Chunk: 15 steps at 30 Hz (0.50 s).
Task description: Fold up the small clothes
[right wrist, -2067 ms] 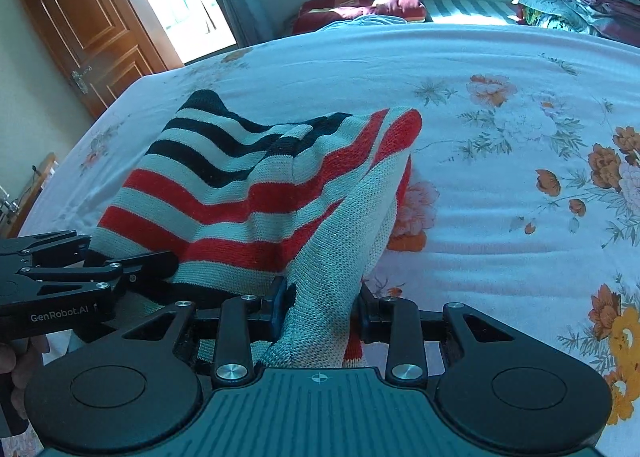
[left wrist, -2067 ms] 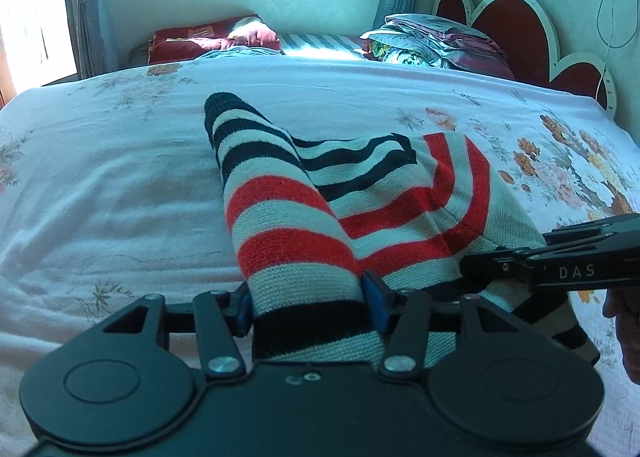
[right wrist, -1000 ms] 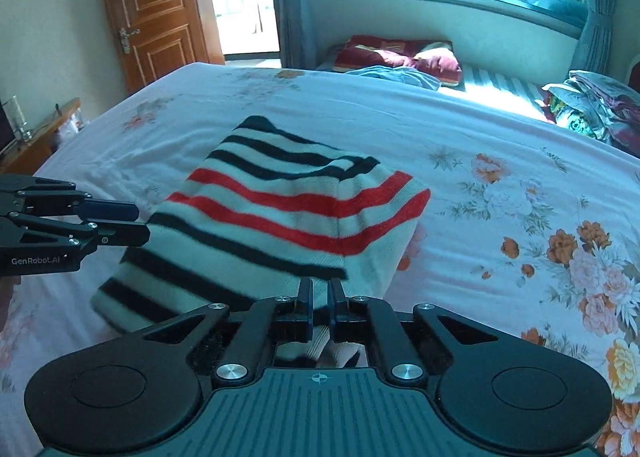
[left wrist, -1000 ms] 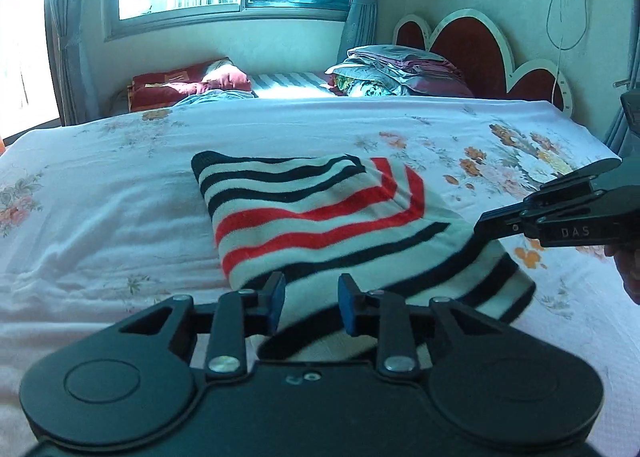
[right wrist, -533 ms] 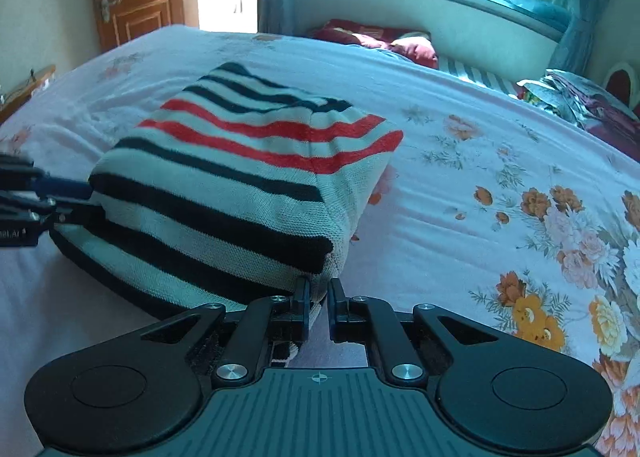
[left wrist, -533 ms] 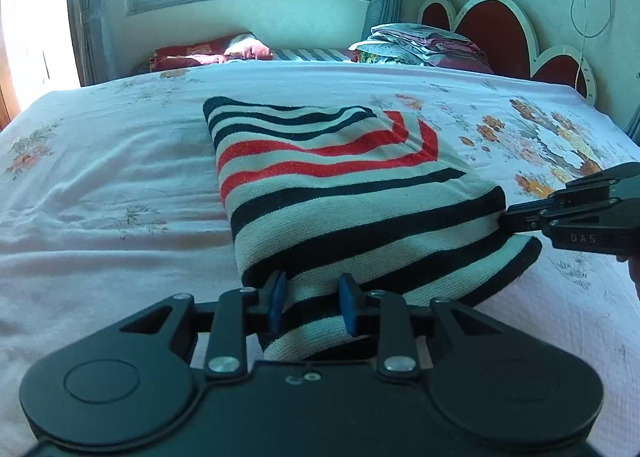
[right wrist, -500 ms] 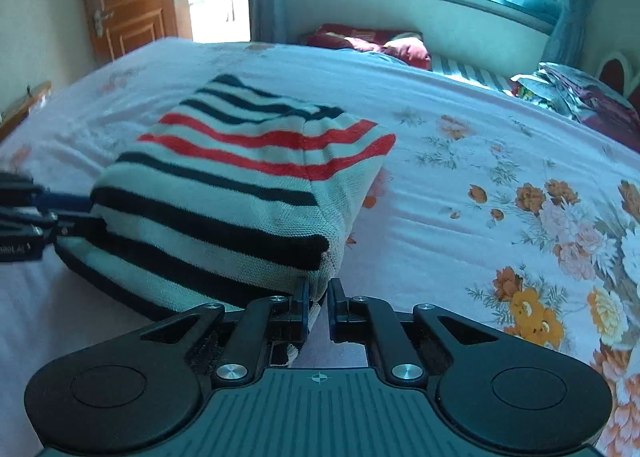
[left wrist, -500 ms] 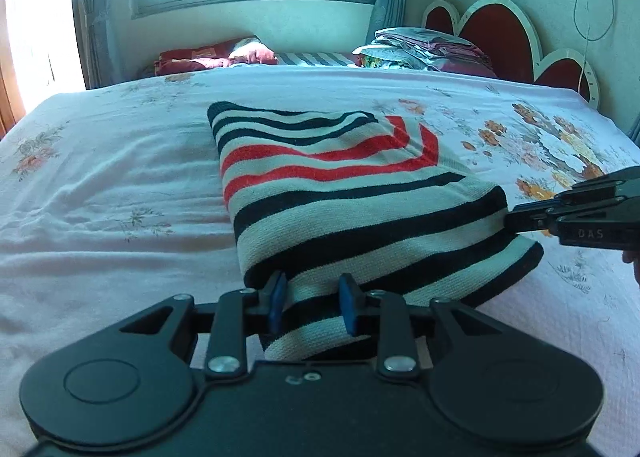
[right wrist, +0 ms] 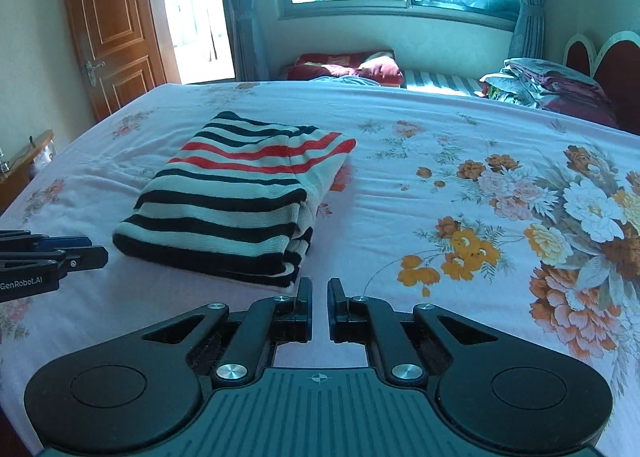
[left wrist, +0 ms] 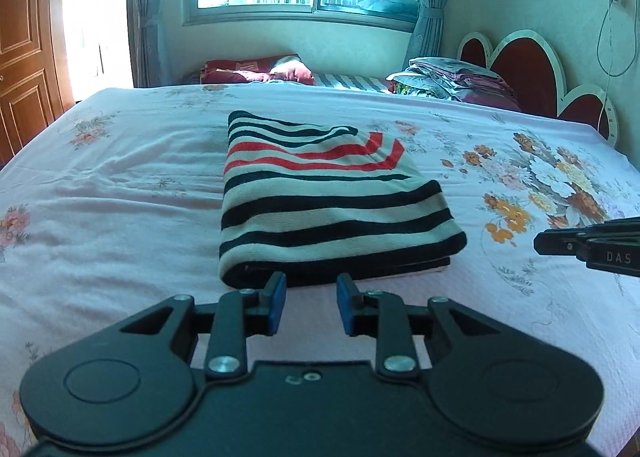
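The left gripper (left wrist: pixel 308 303) has its jaws a little apart with nothing between them. They sit just in front of the near edge of the striped sweater (left wrist: pixel 320 201) and do not touch it. The right gripper (right wrist: pixel 319 309) has its jaws almost together, and they are empty too. They hang near the sweater's near corner, off to its side.

The sweater lies in the middle of the bed (left wrist: pixel 120 185), folded into a neat thick block, with dark stripes near the grippers and red stripes farther away. Both grippers are off it, so I think the fold is done and the sweater is left to rest flat. It looks soft and thick, so it should stay folded.

At the far side of the bed there is a red pillow (right wrist: pixel 352 65). Near the red headboard (left wrist: pixel 532 69) sits a pile of folded clothes (left wrist: pixel 452 81). There are no boxes or baskets to see.
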Each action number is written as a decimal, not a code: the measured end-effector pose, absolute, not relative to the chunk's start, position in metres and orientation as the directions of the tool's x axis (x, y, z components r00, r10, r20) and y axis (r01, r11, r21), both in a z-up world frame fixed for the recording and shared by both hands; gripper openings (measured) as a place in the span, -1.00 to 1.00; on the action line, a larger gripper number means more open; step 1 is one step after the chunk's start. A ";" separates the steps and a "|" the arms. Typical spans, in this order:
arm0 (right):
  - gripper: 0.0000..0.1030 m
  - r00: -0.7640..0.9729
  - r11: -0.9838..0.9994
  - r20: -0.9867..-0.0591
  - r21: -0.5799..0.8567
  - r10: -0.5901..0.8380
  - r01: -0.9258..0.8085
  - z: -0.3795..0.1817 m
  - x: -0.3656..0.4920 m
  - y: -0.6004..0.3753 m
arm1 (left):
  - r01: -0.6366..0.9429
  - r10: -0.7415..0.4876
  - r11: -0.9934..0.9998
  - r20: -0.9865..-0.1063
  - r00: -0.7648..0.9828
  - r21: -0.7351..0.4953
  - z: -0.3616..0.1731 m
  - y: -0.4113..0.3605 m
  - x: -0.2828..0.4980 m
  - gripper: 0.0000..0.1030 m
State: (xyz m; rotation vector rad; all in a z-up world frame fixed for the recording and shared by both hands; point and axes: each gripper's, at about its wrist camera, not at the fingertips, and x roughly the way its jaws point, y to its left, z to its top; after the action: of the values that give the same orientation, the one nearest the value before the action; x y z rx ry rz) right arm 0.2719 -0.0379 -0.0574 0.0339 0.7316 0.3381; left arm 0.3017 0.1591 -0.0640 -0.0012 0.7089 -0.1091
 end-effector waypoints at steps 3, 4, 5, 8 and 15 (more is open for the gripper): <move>-0.86 0.701 0.941 -0.633 0.153 0.328 -0.302 -0.048 0.247 -0.042 | 0.102 -0.102 0.994 -0.629 0.771 -0.037 -0.055 0.145 0.278 -0.35; -0.86 0.706 0.941 -0.628 0.153 0.329 -0.302 -0.044 0.238 -0.044 | 0.101 -0.098 0.994 -0.617 0.781 -0.031 -0.052 0.140 0.269 -0.05; -0.85 0.711 0.943 -0.623 0.150 0.325 -0.299 -0.042 0.230 -0.045 | 0.090 -0.084 0.996 -0.600 0.796 -0.021 -0.048 0.136 0.260 0.23; 0.88 0.751 0.956 -0.594 0.134 0.288 -0.260 -0.034 0.202 -0.051 | 0.036 -0.024 0.999 -0.517 0.856 0.015 -0.036 0.127 0.226 0.99; 1.00 0.805 0.966 -0.535 0.113 0.255 -0.231 -0.020 0.139 -0.058 | -0.005 0.014 1.000 -0.505 0.863 0.018 -0.013 0.121 0.164 0.99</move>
State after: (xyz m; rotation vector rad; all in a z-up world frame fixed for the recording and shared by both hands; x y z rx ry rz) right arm 0.1394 -0.0576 -0.0197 0.0432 0.5792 0.2601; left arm 0.1635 0.1215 -0.0127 0.0163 0.5297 0.0100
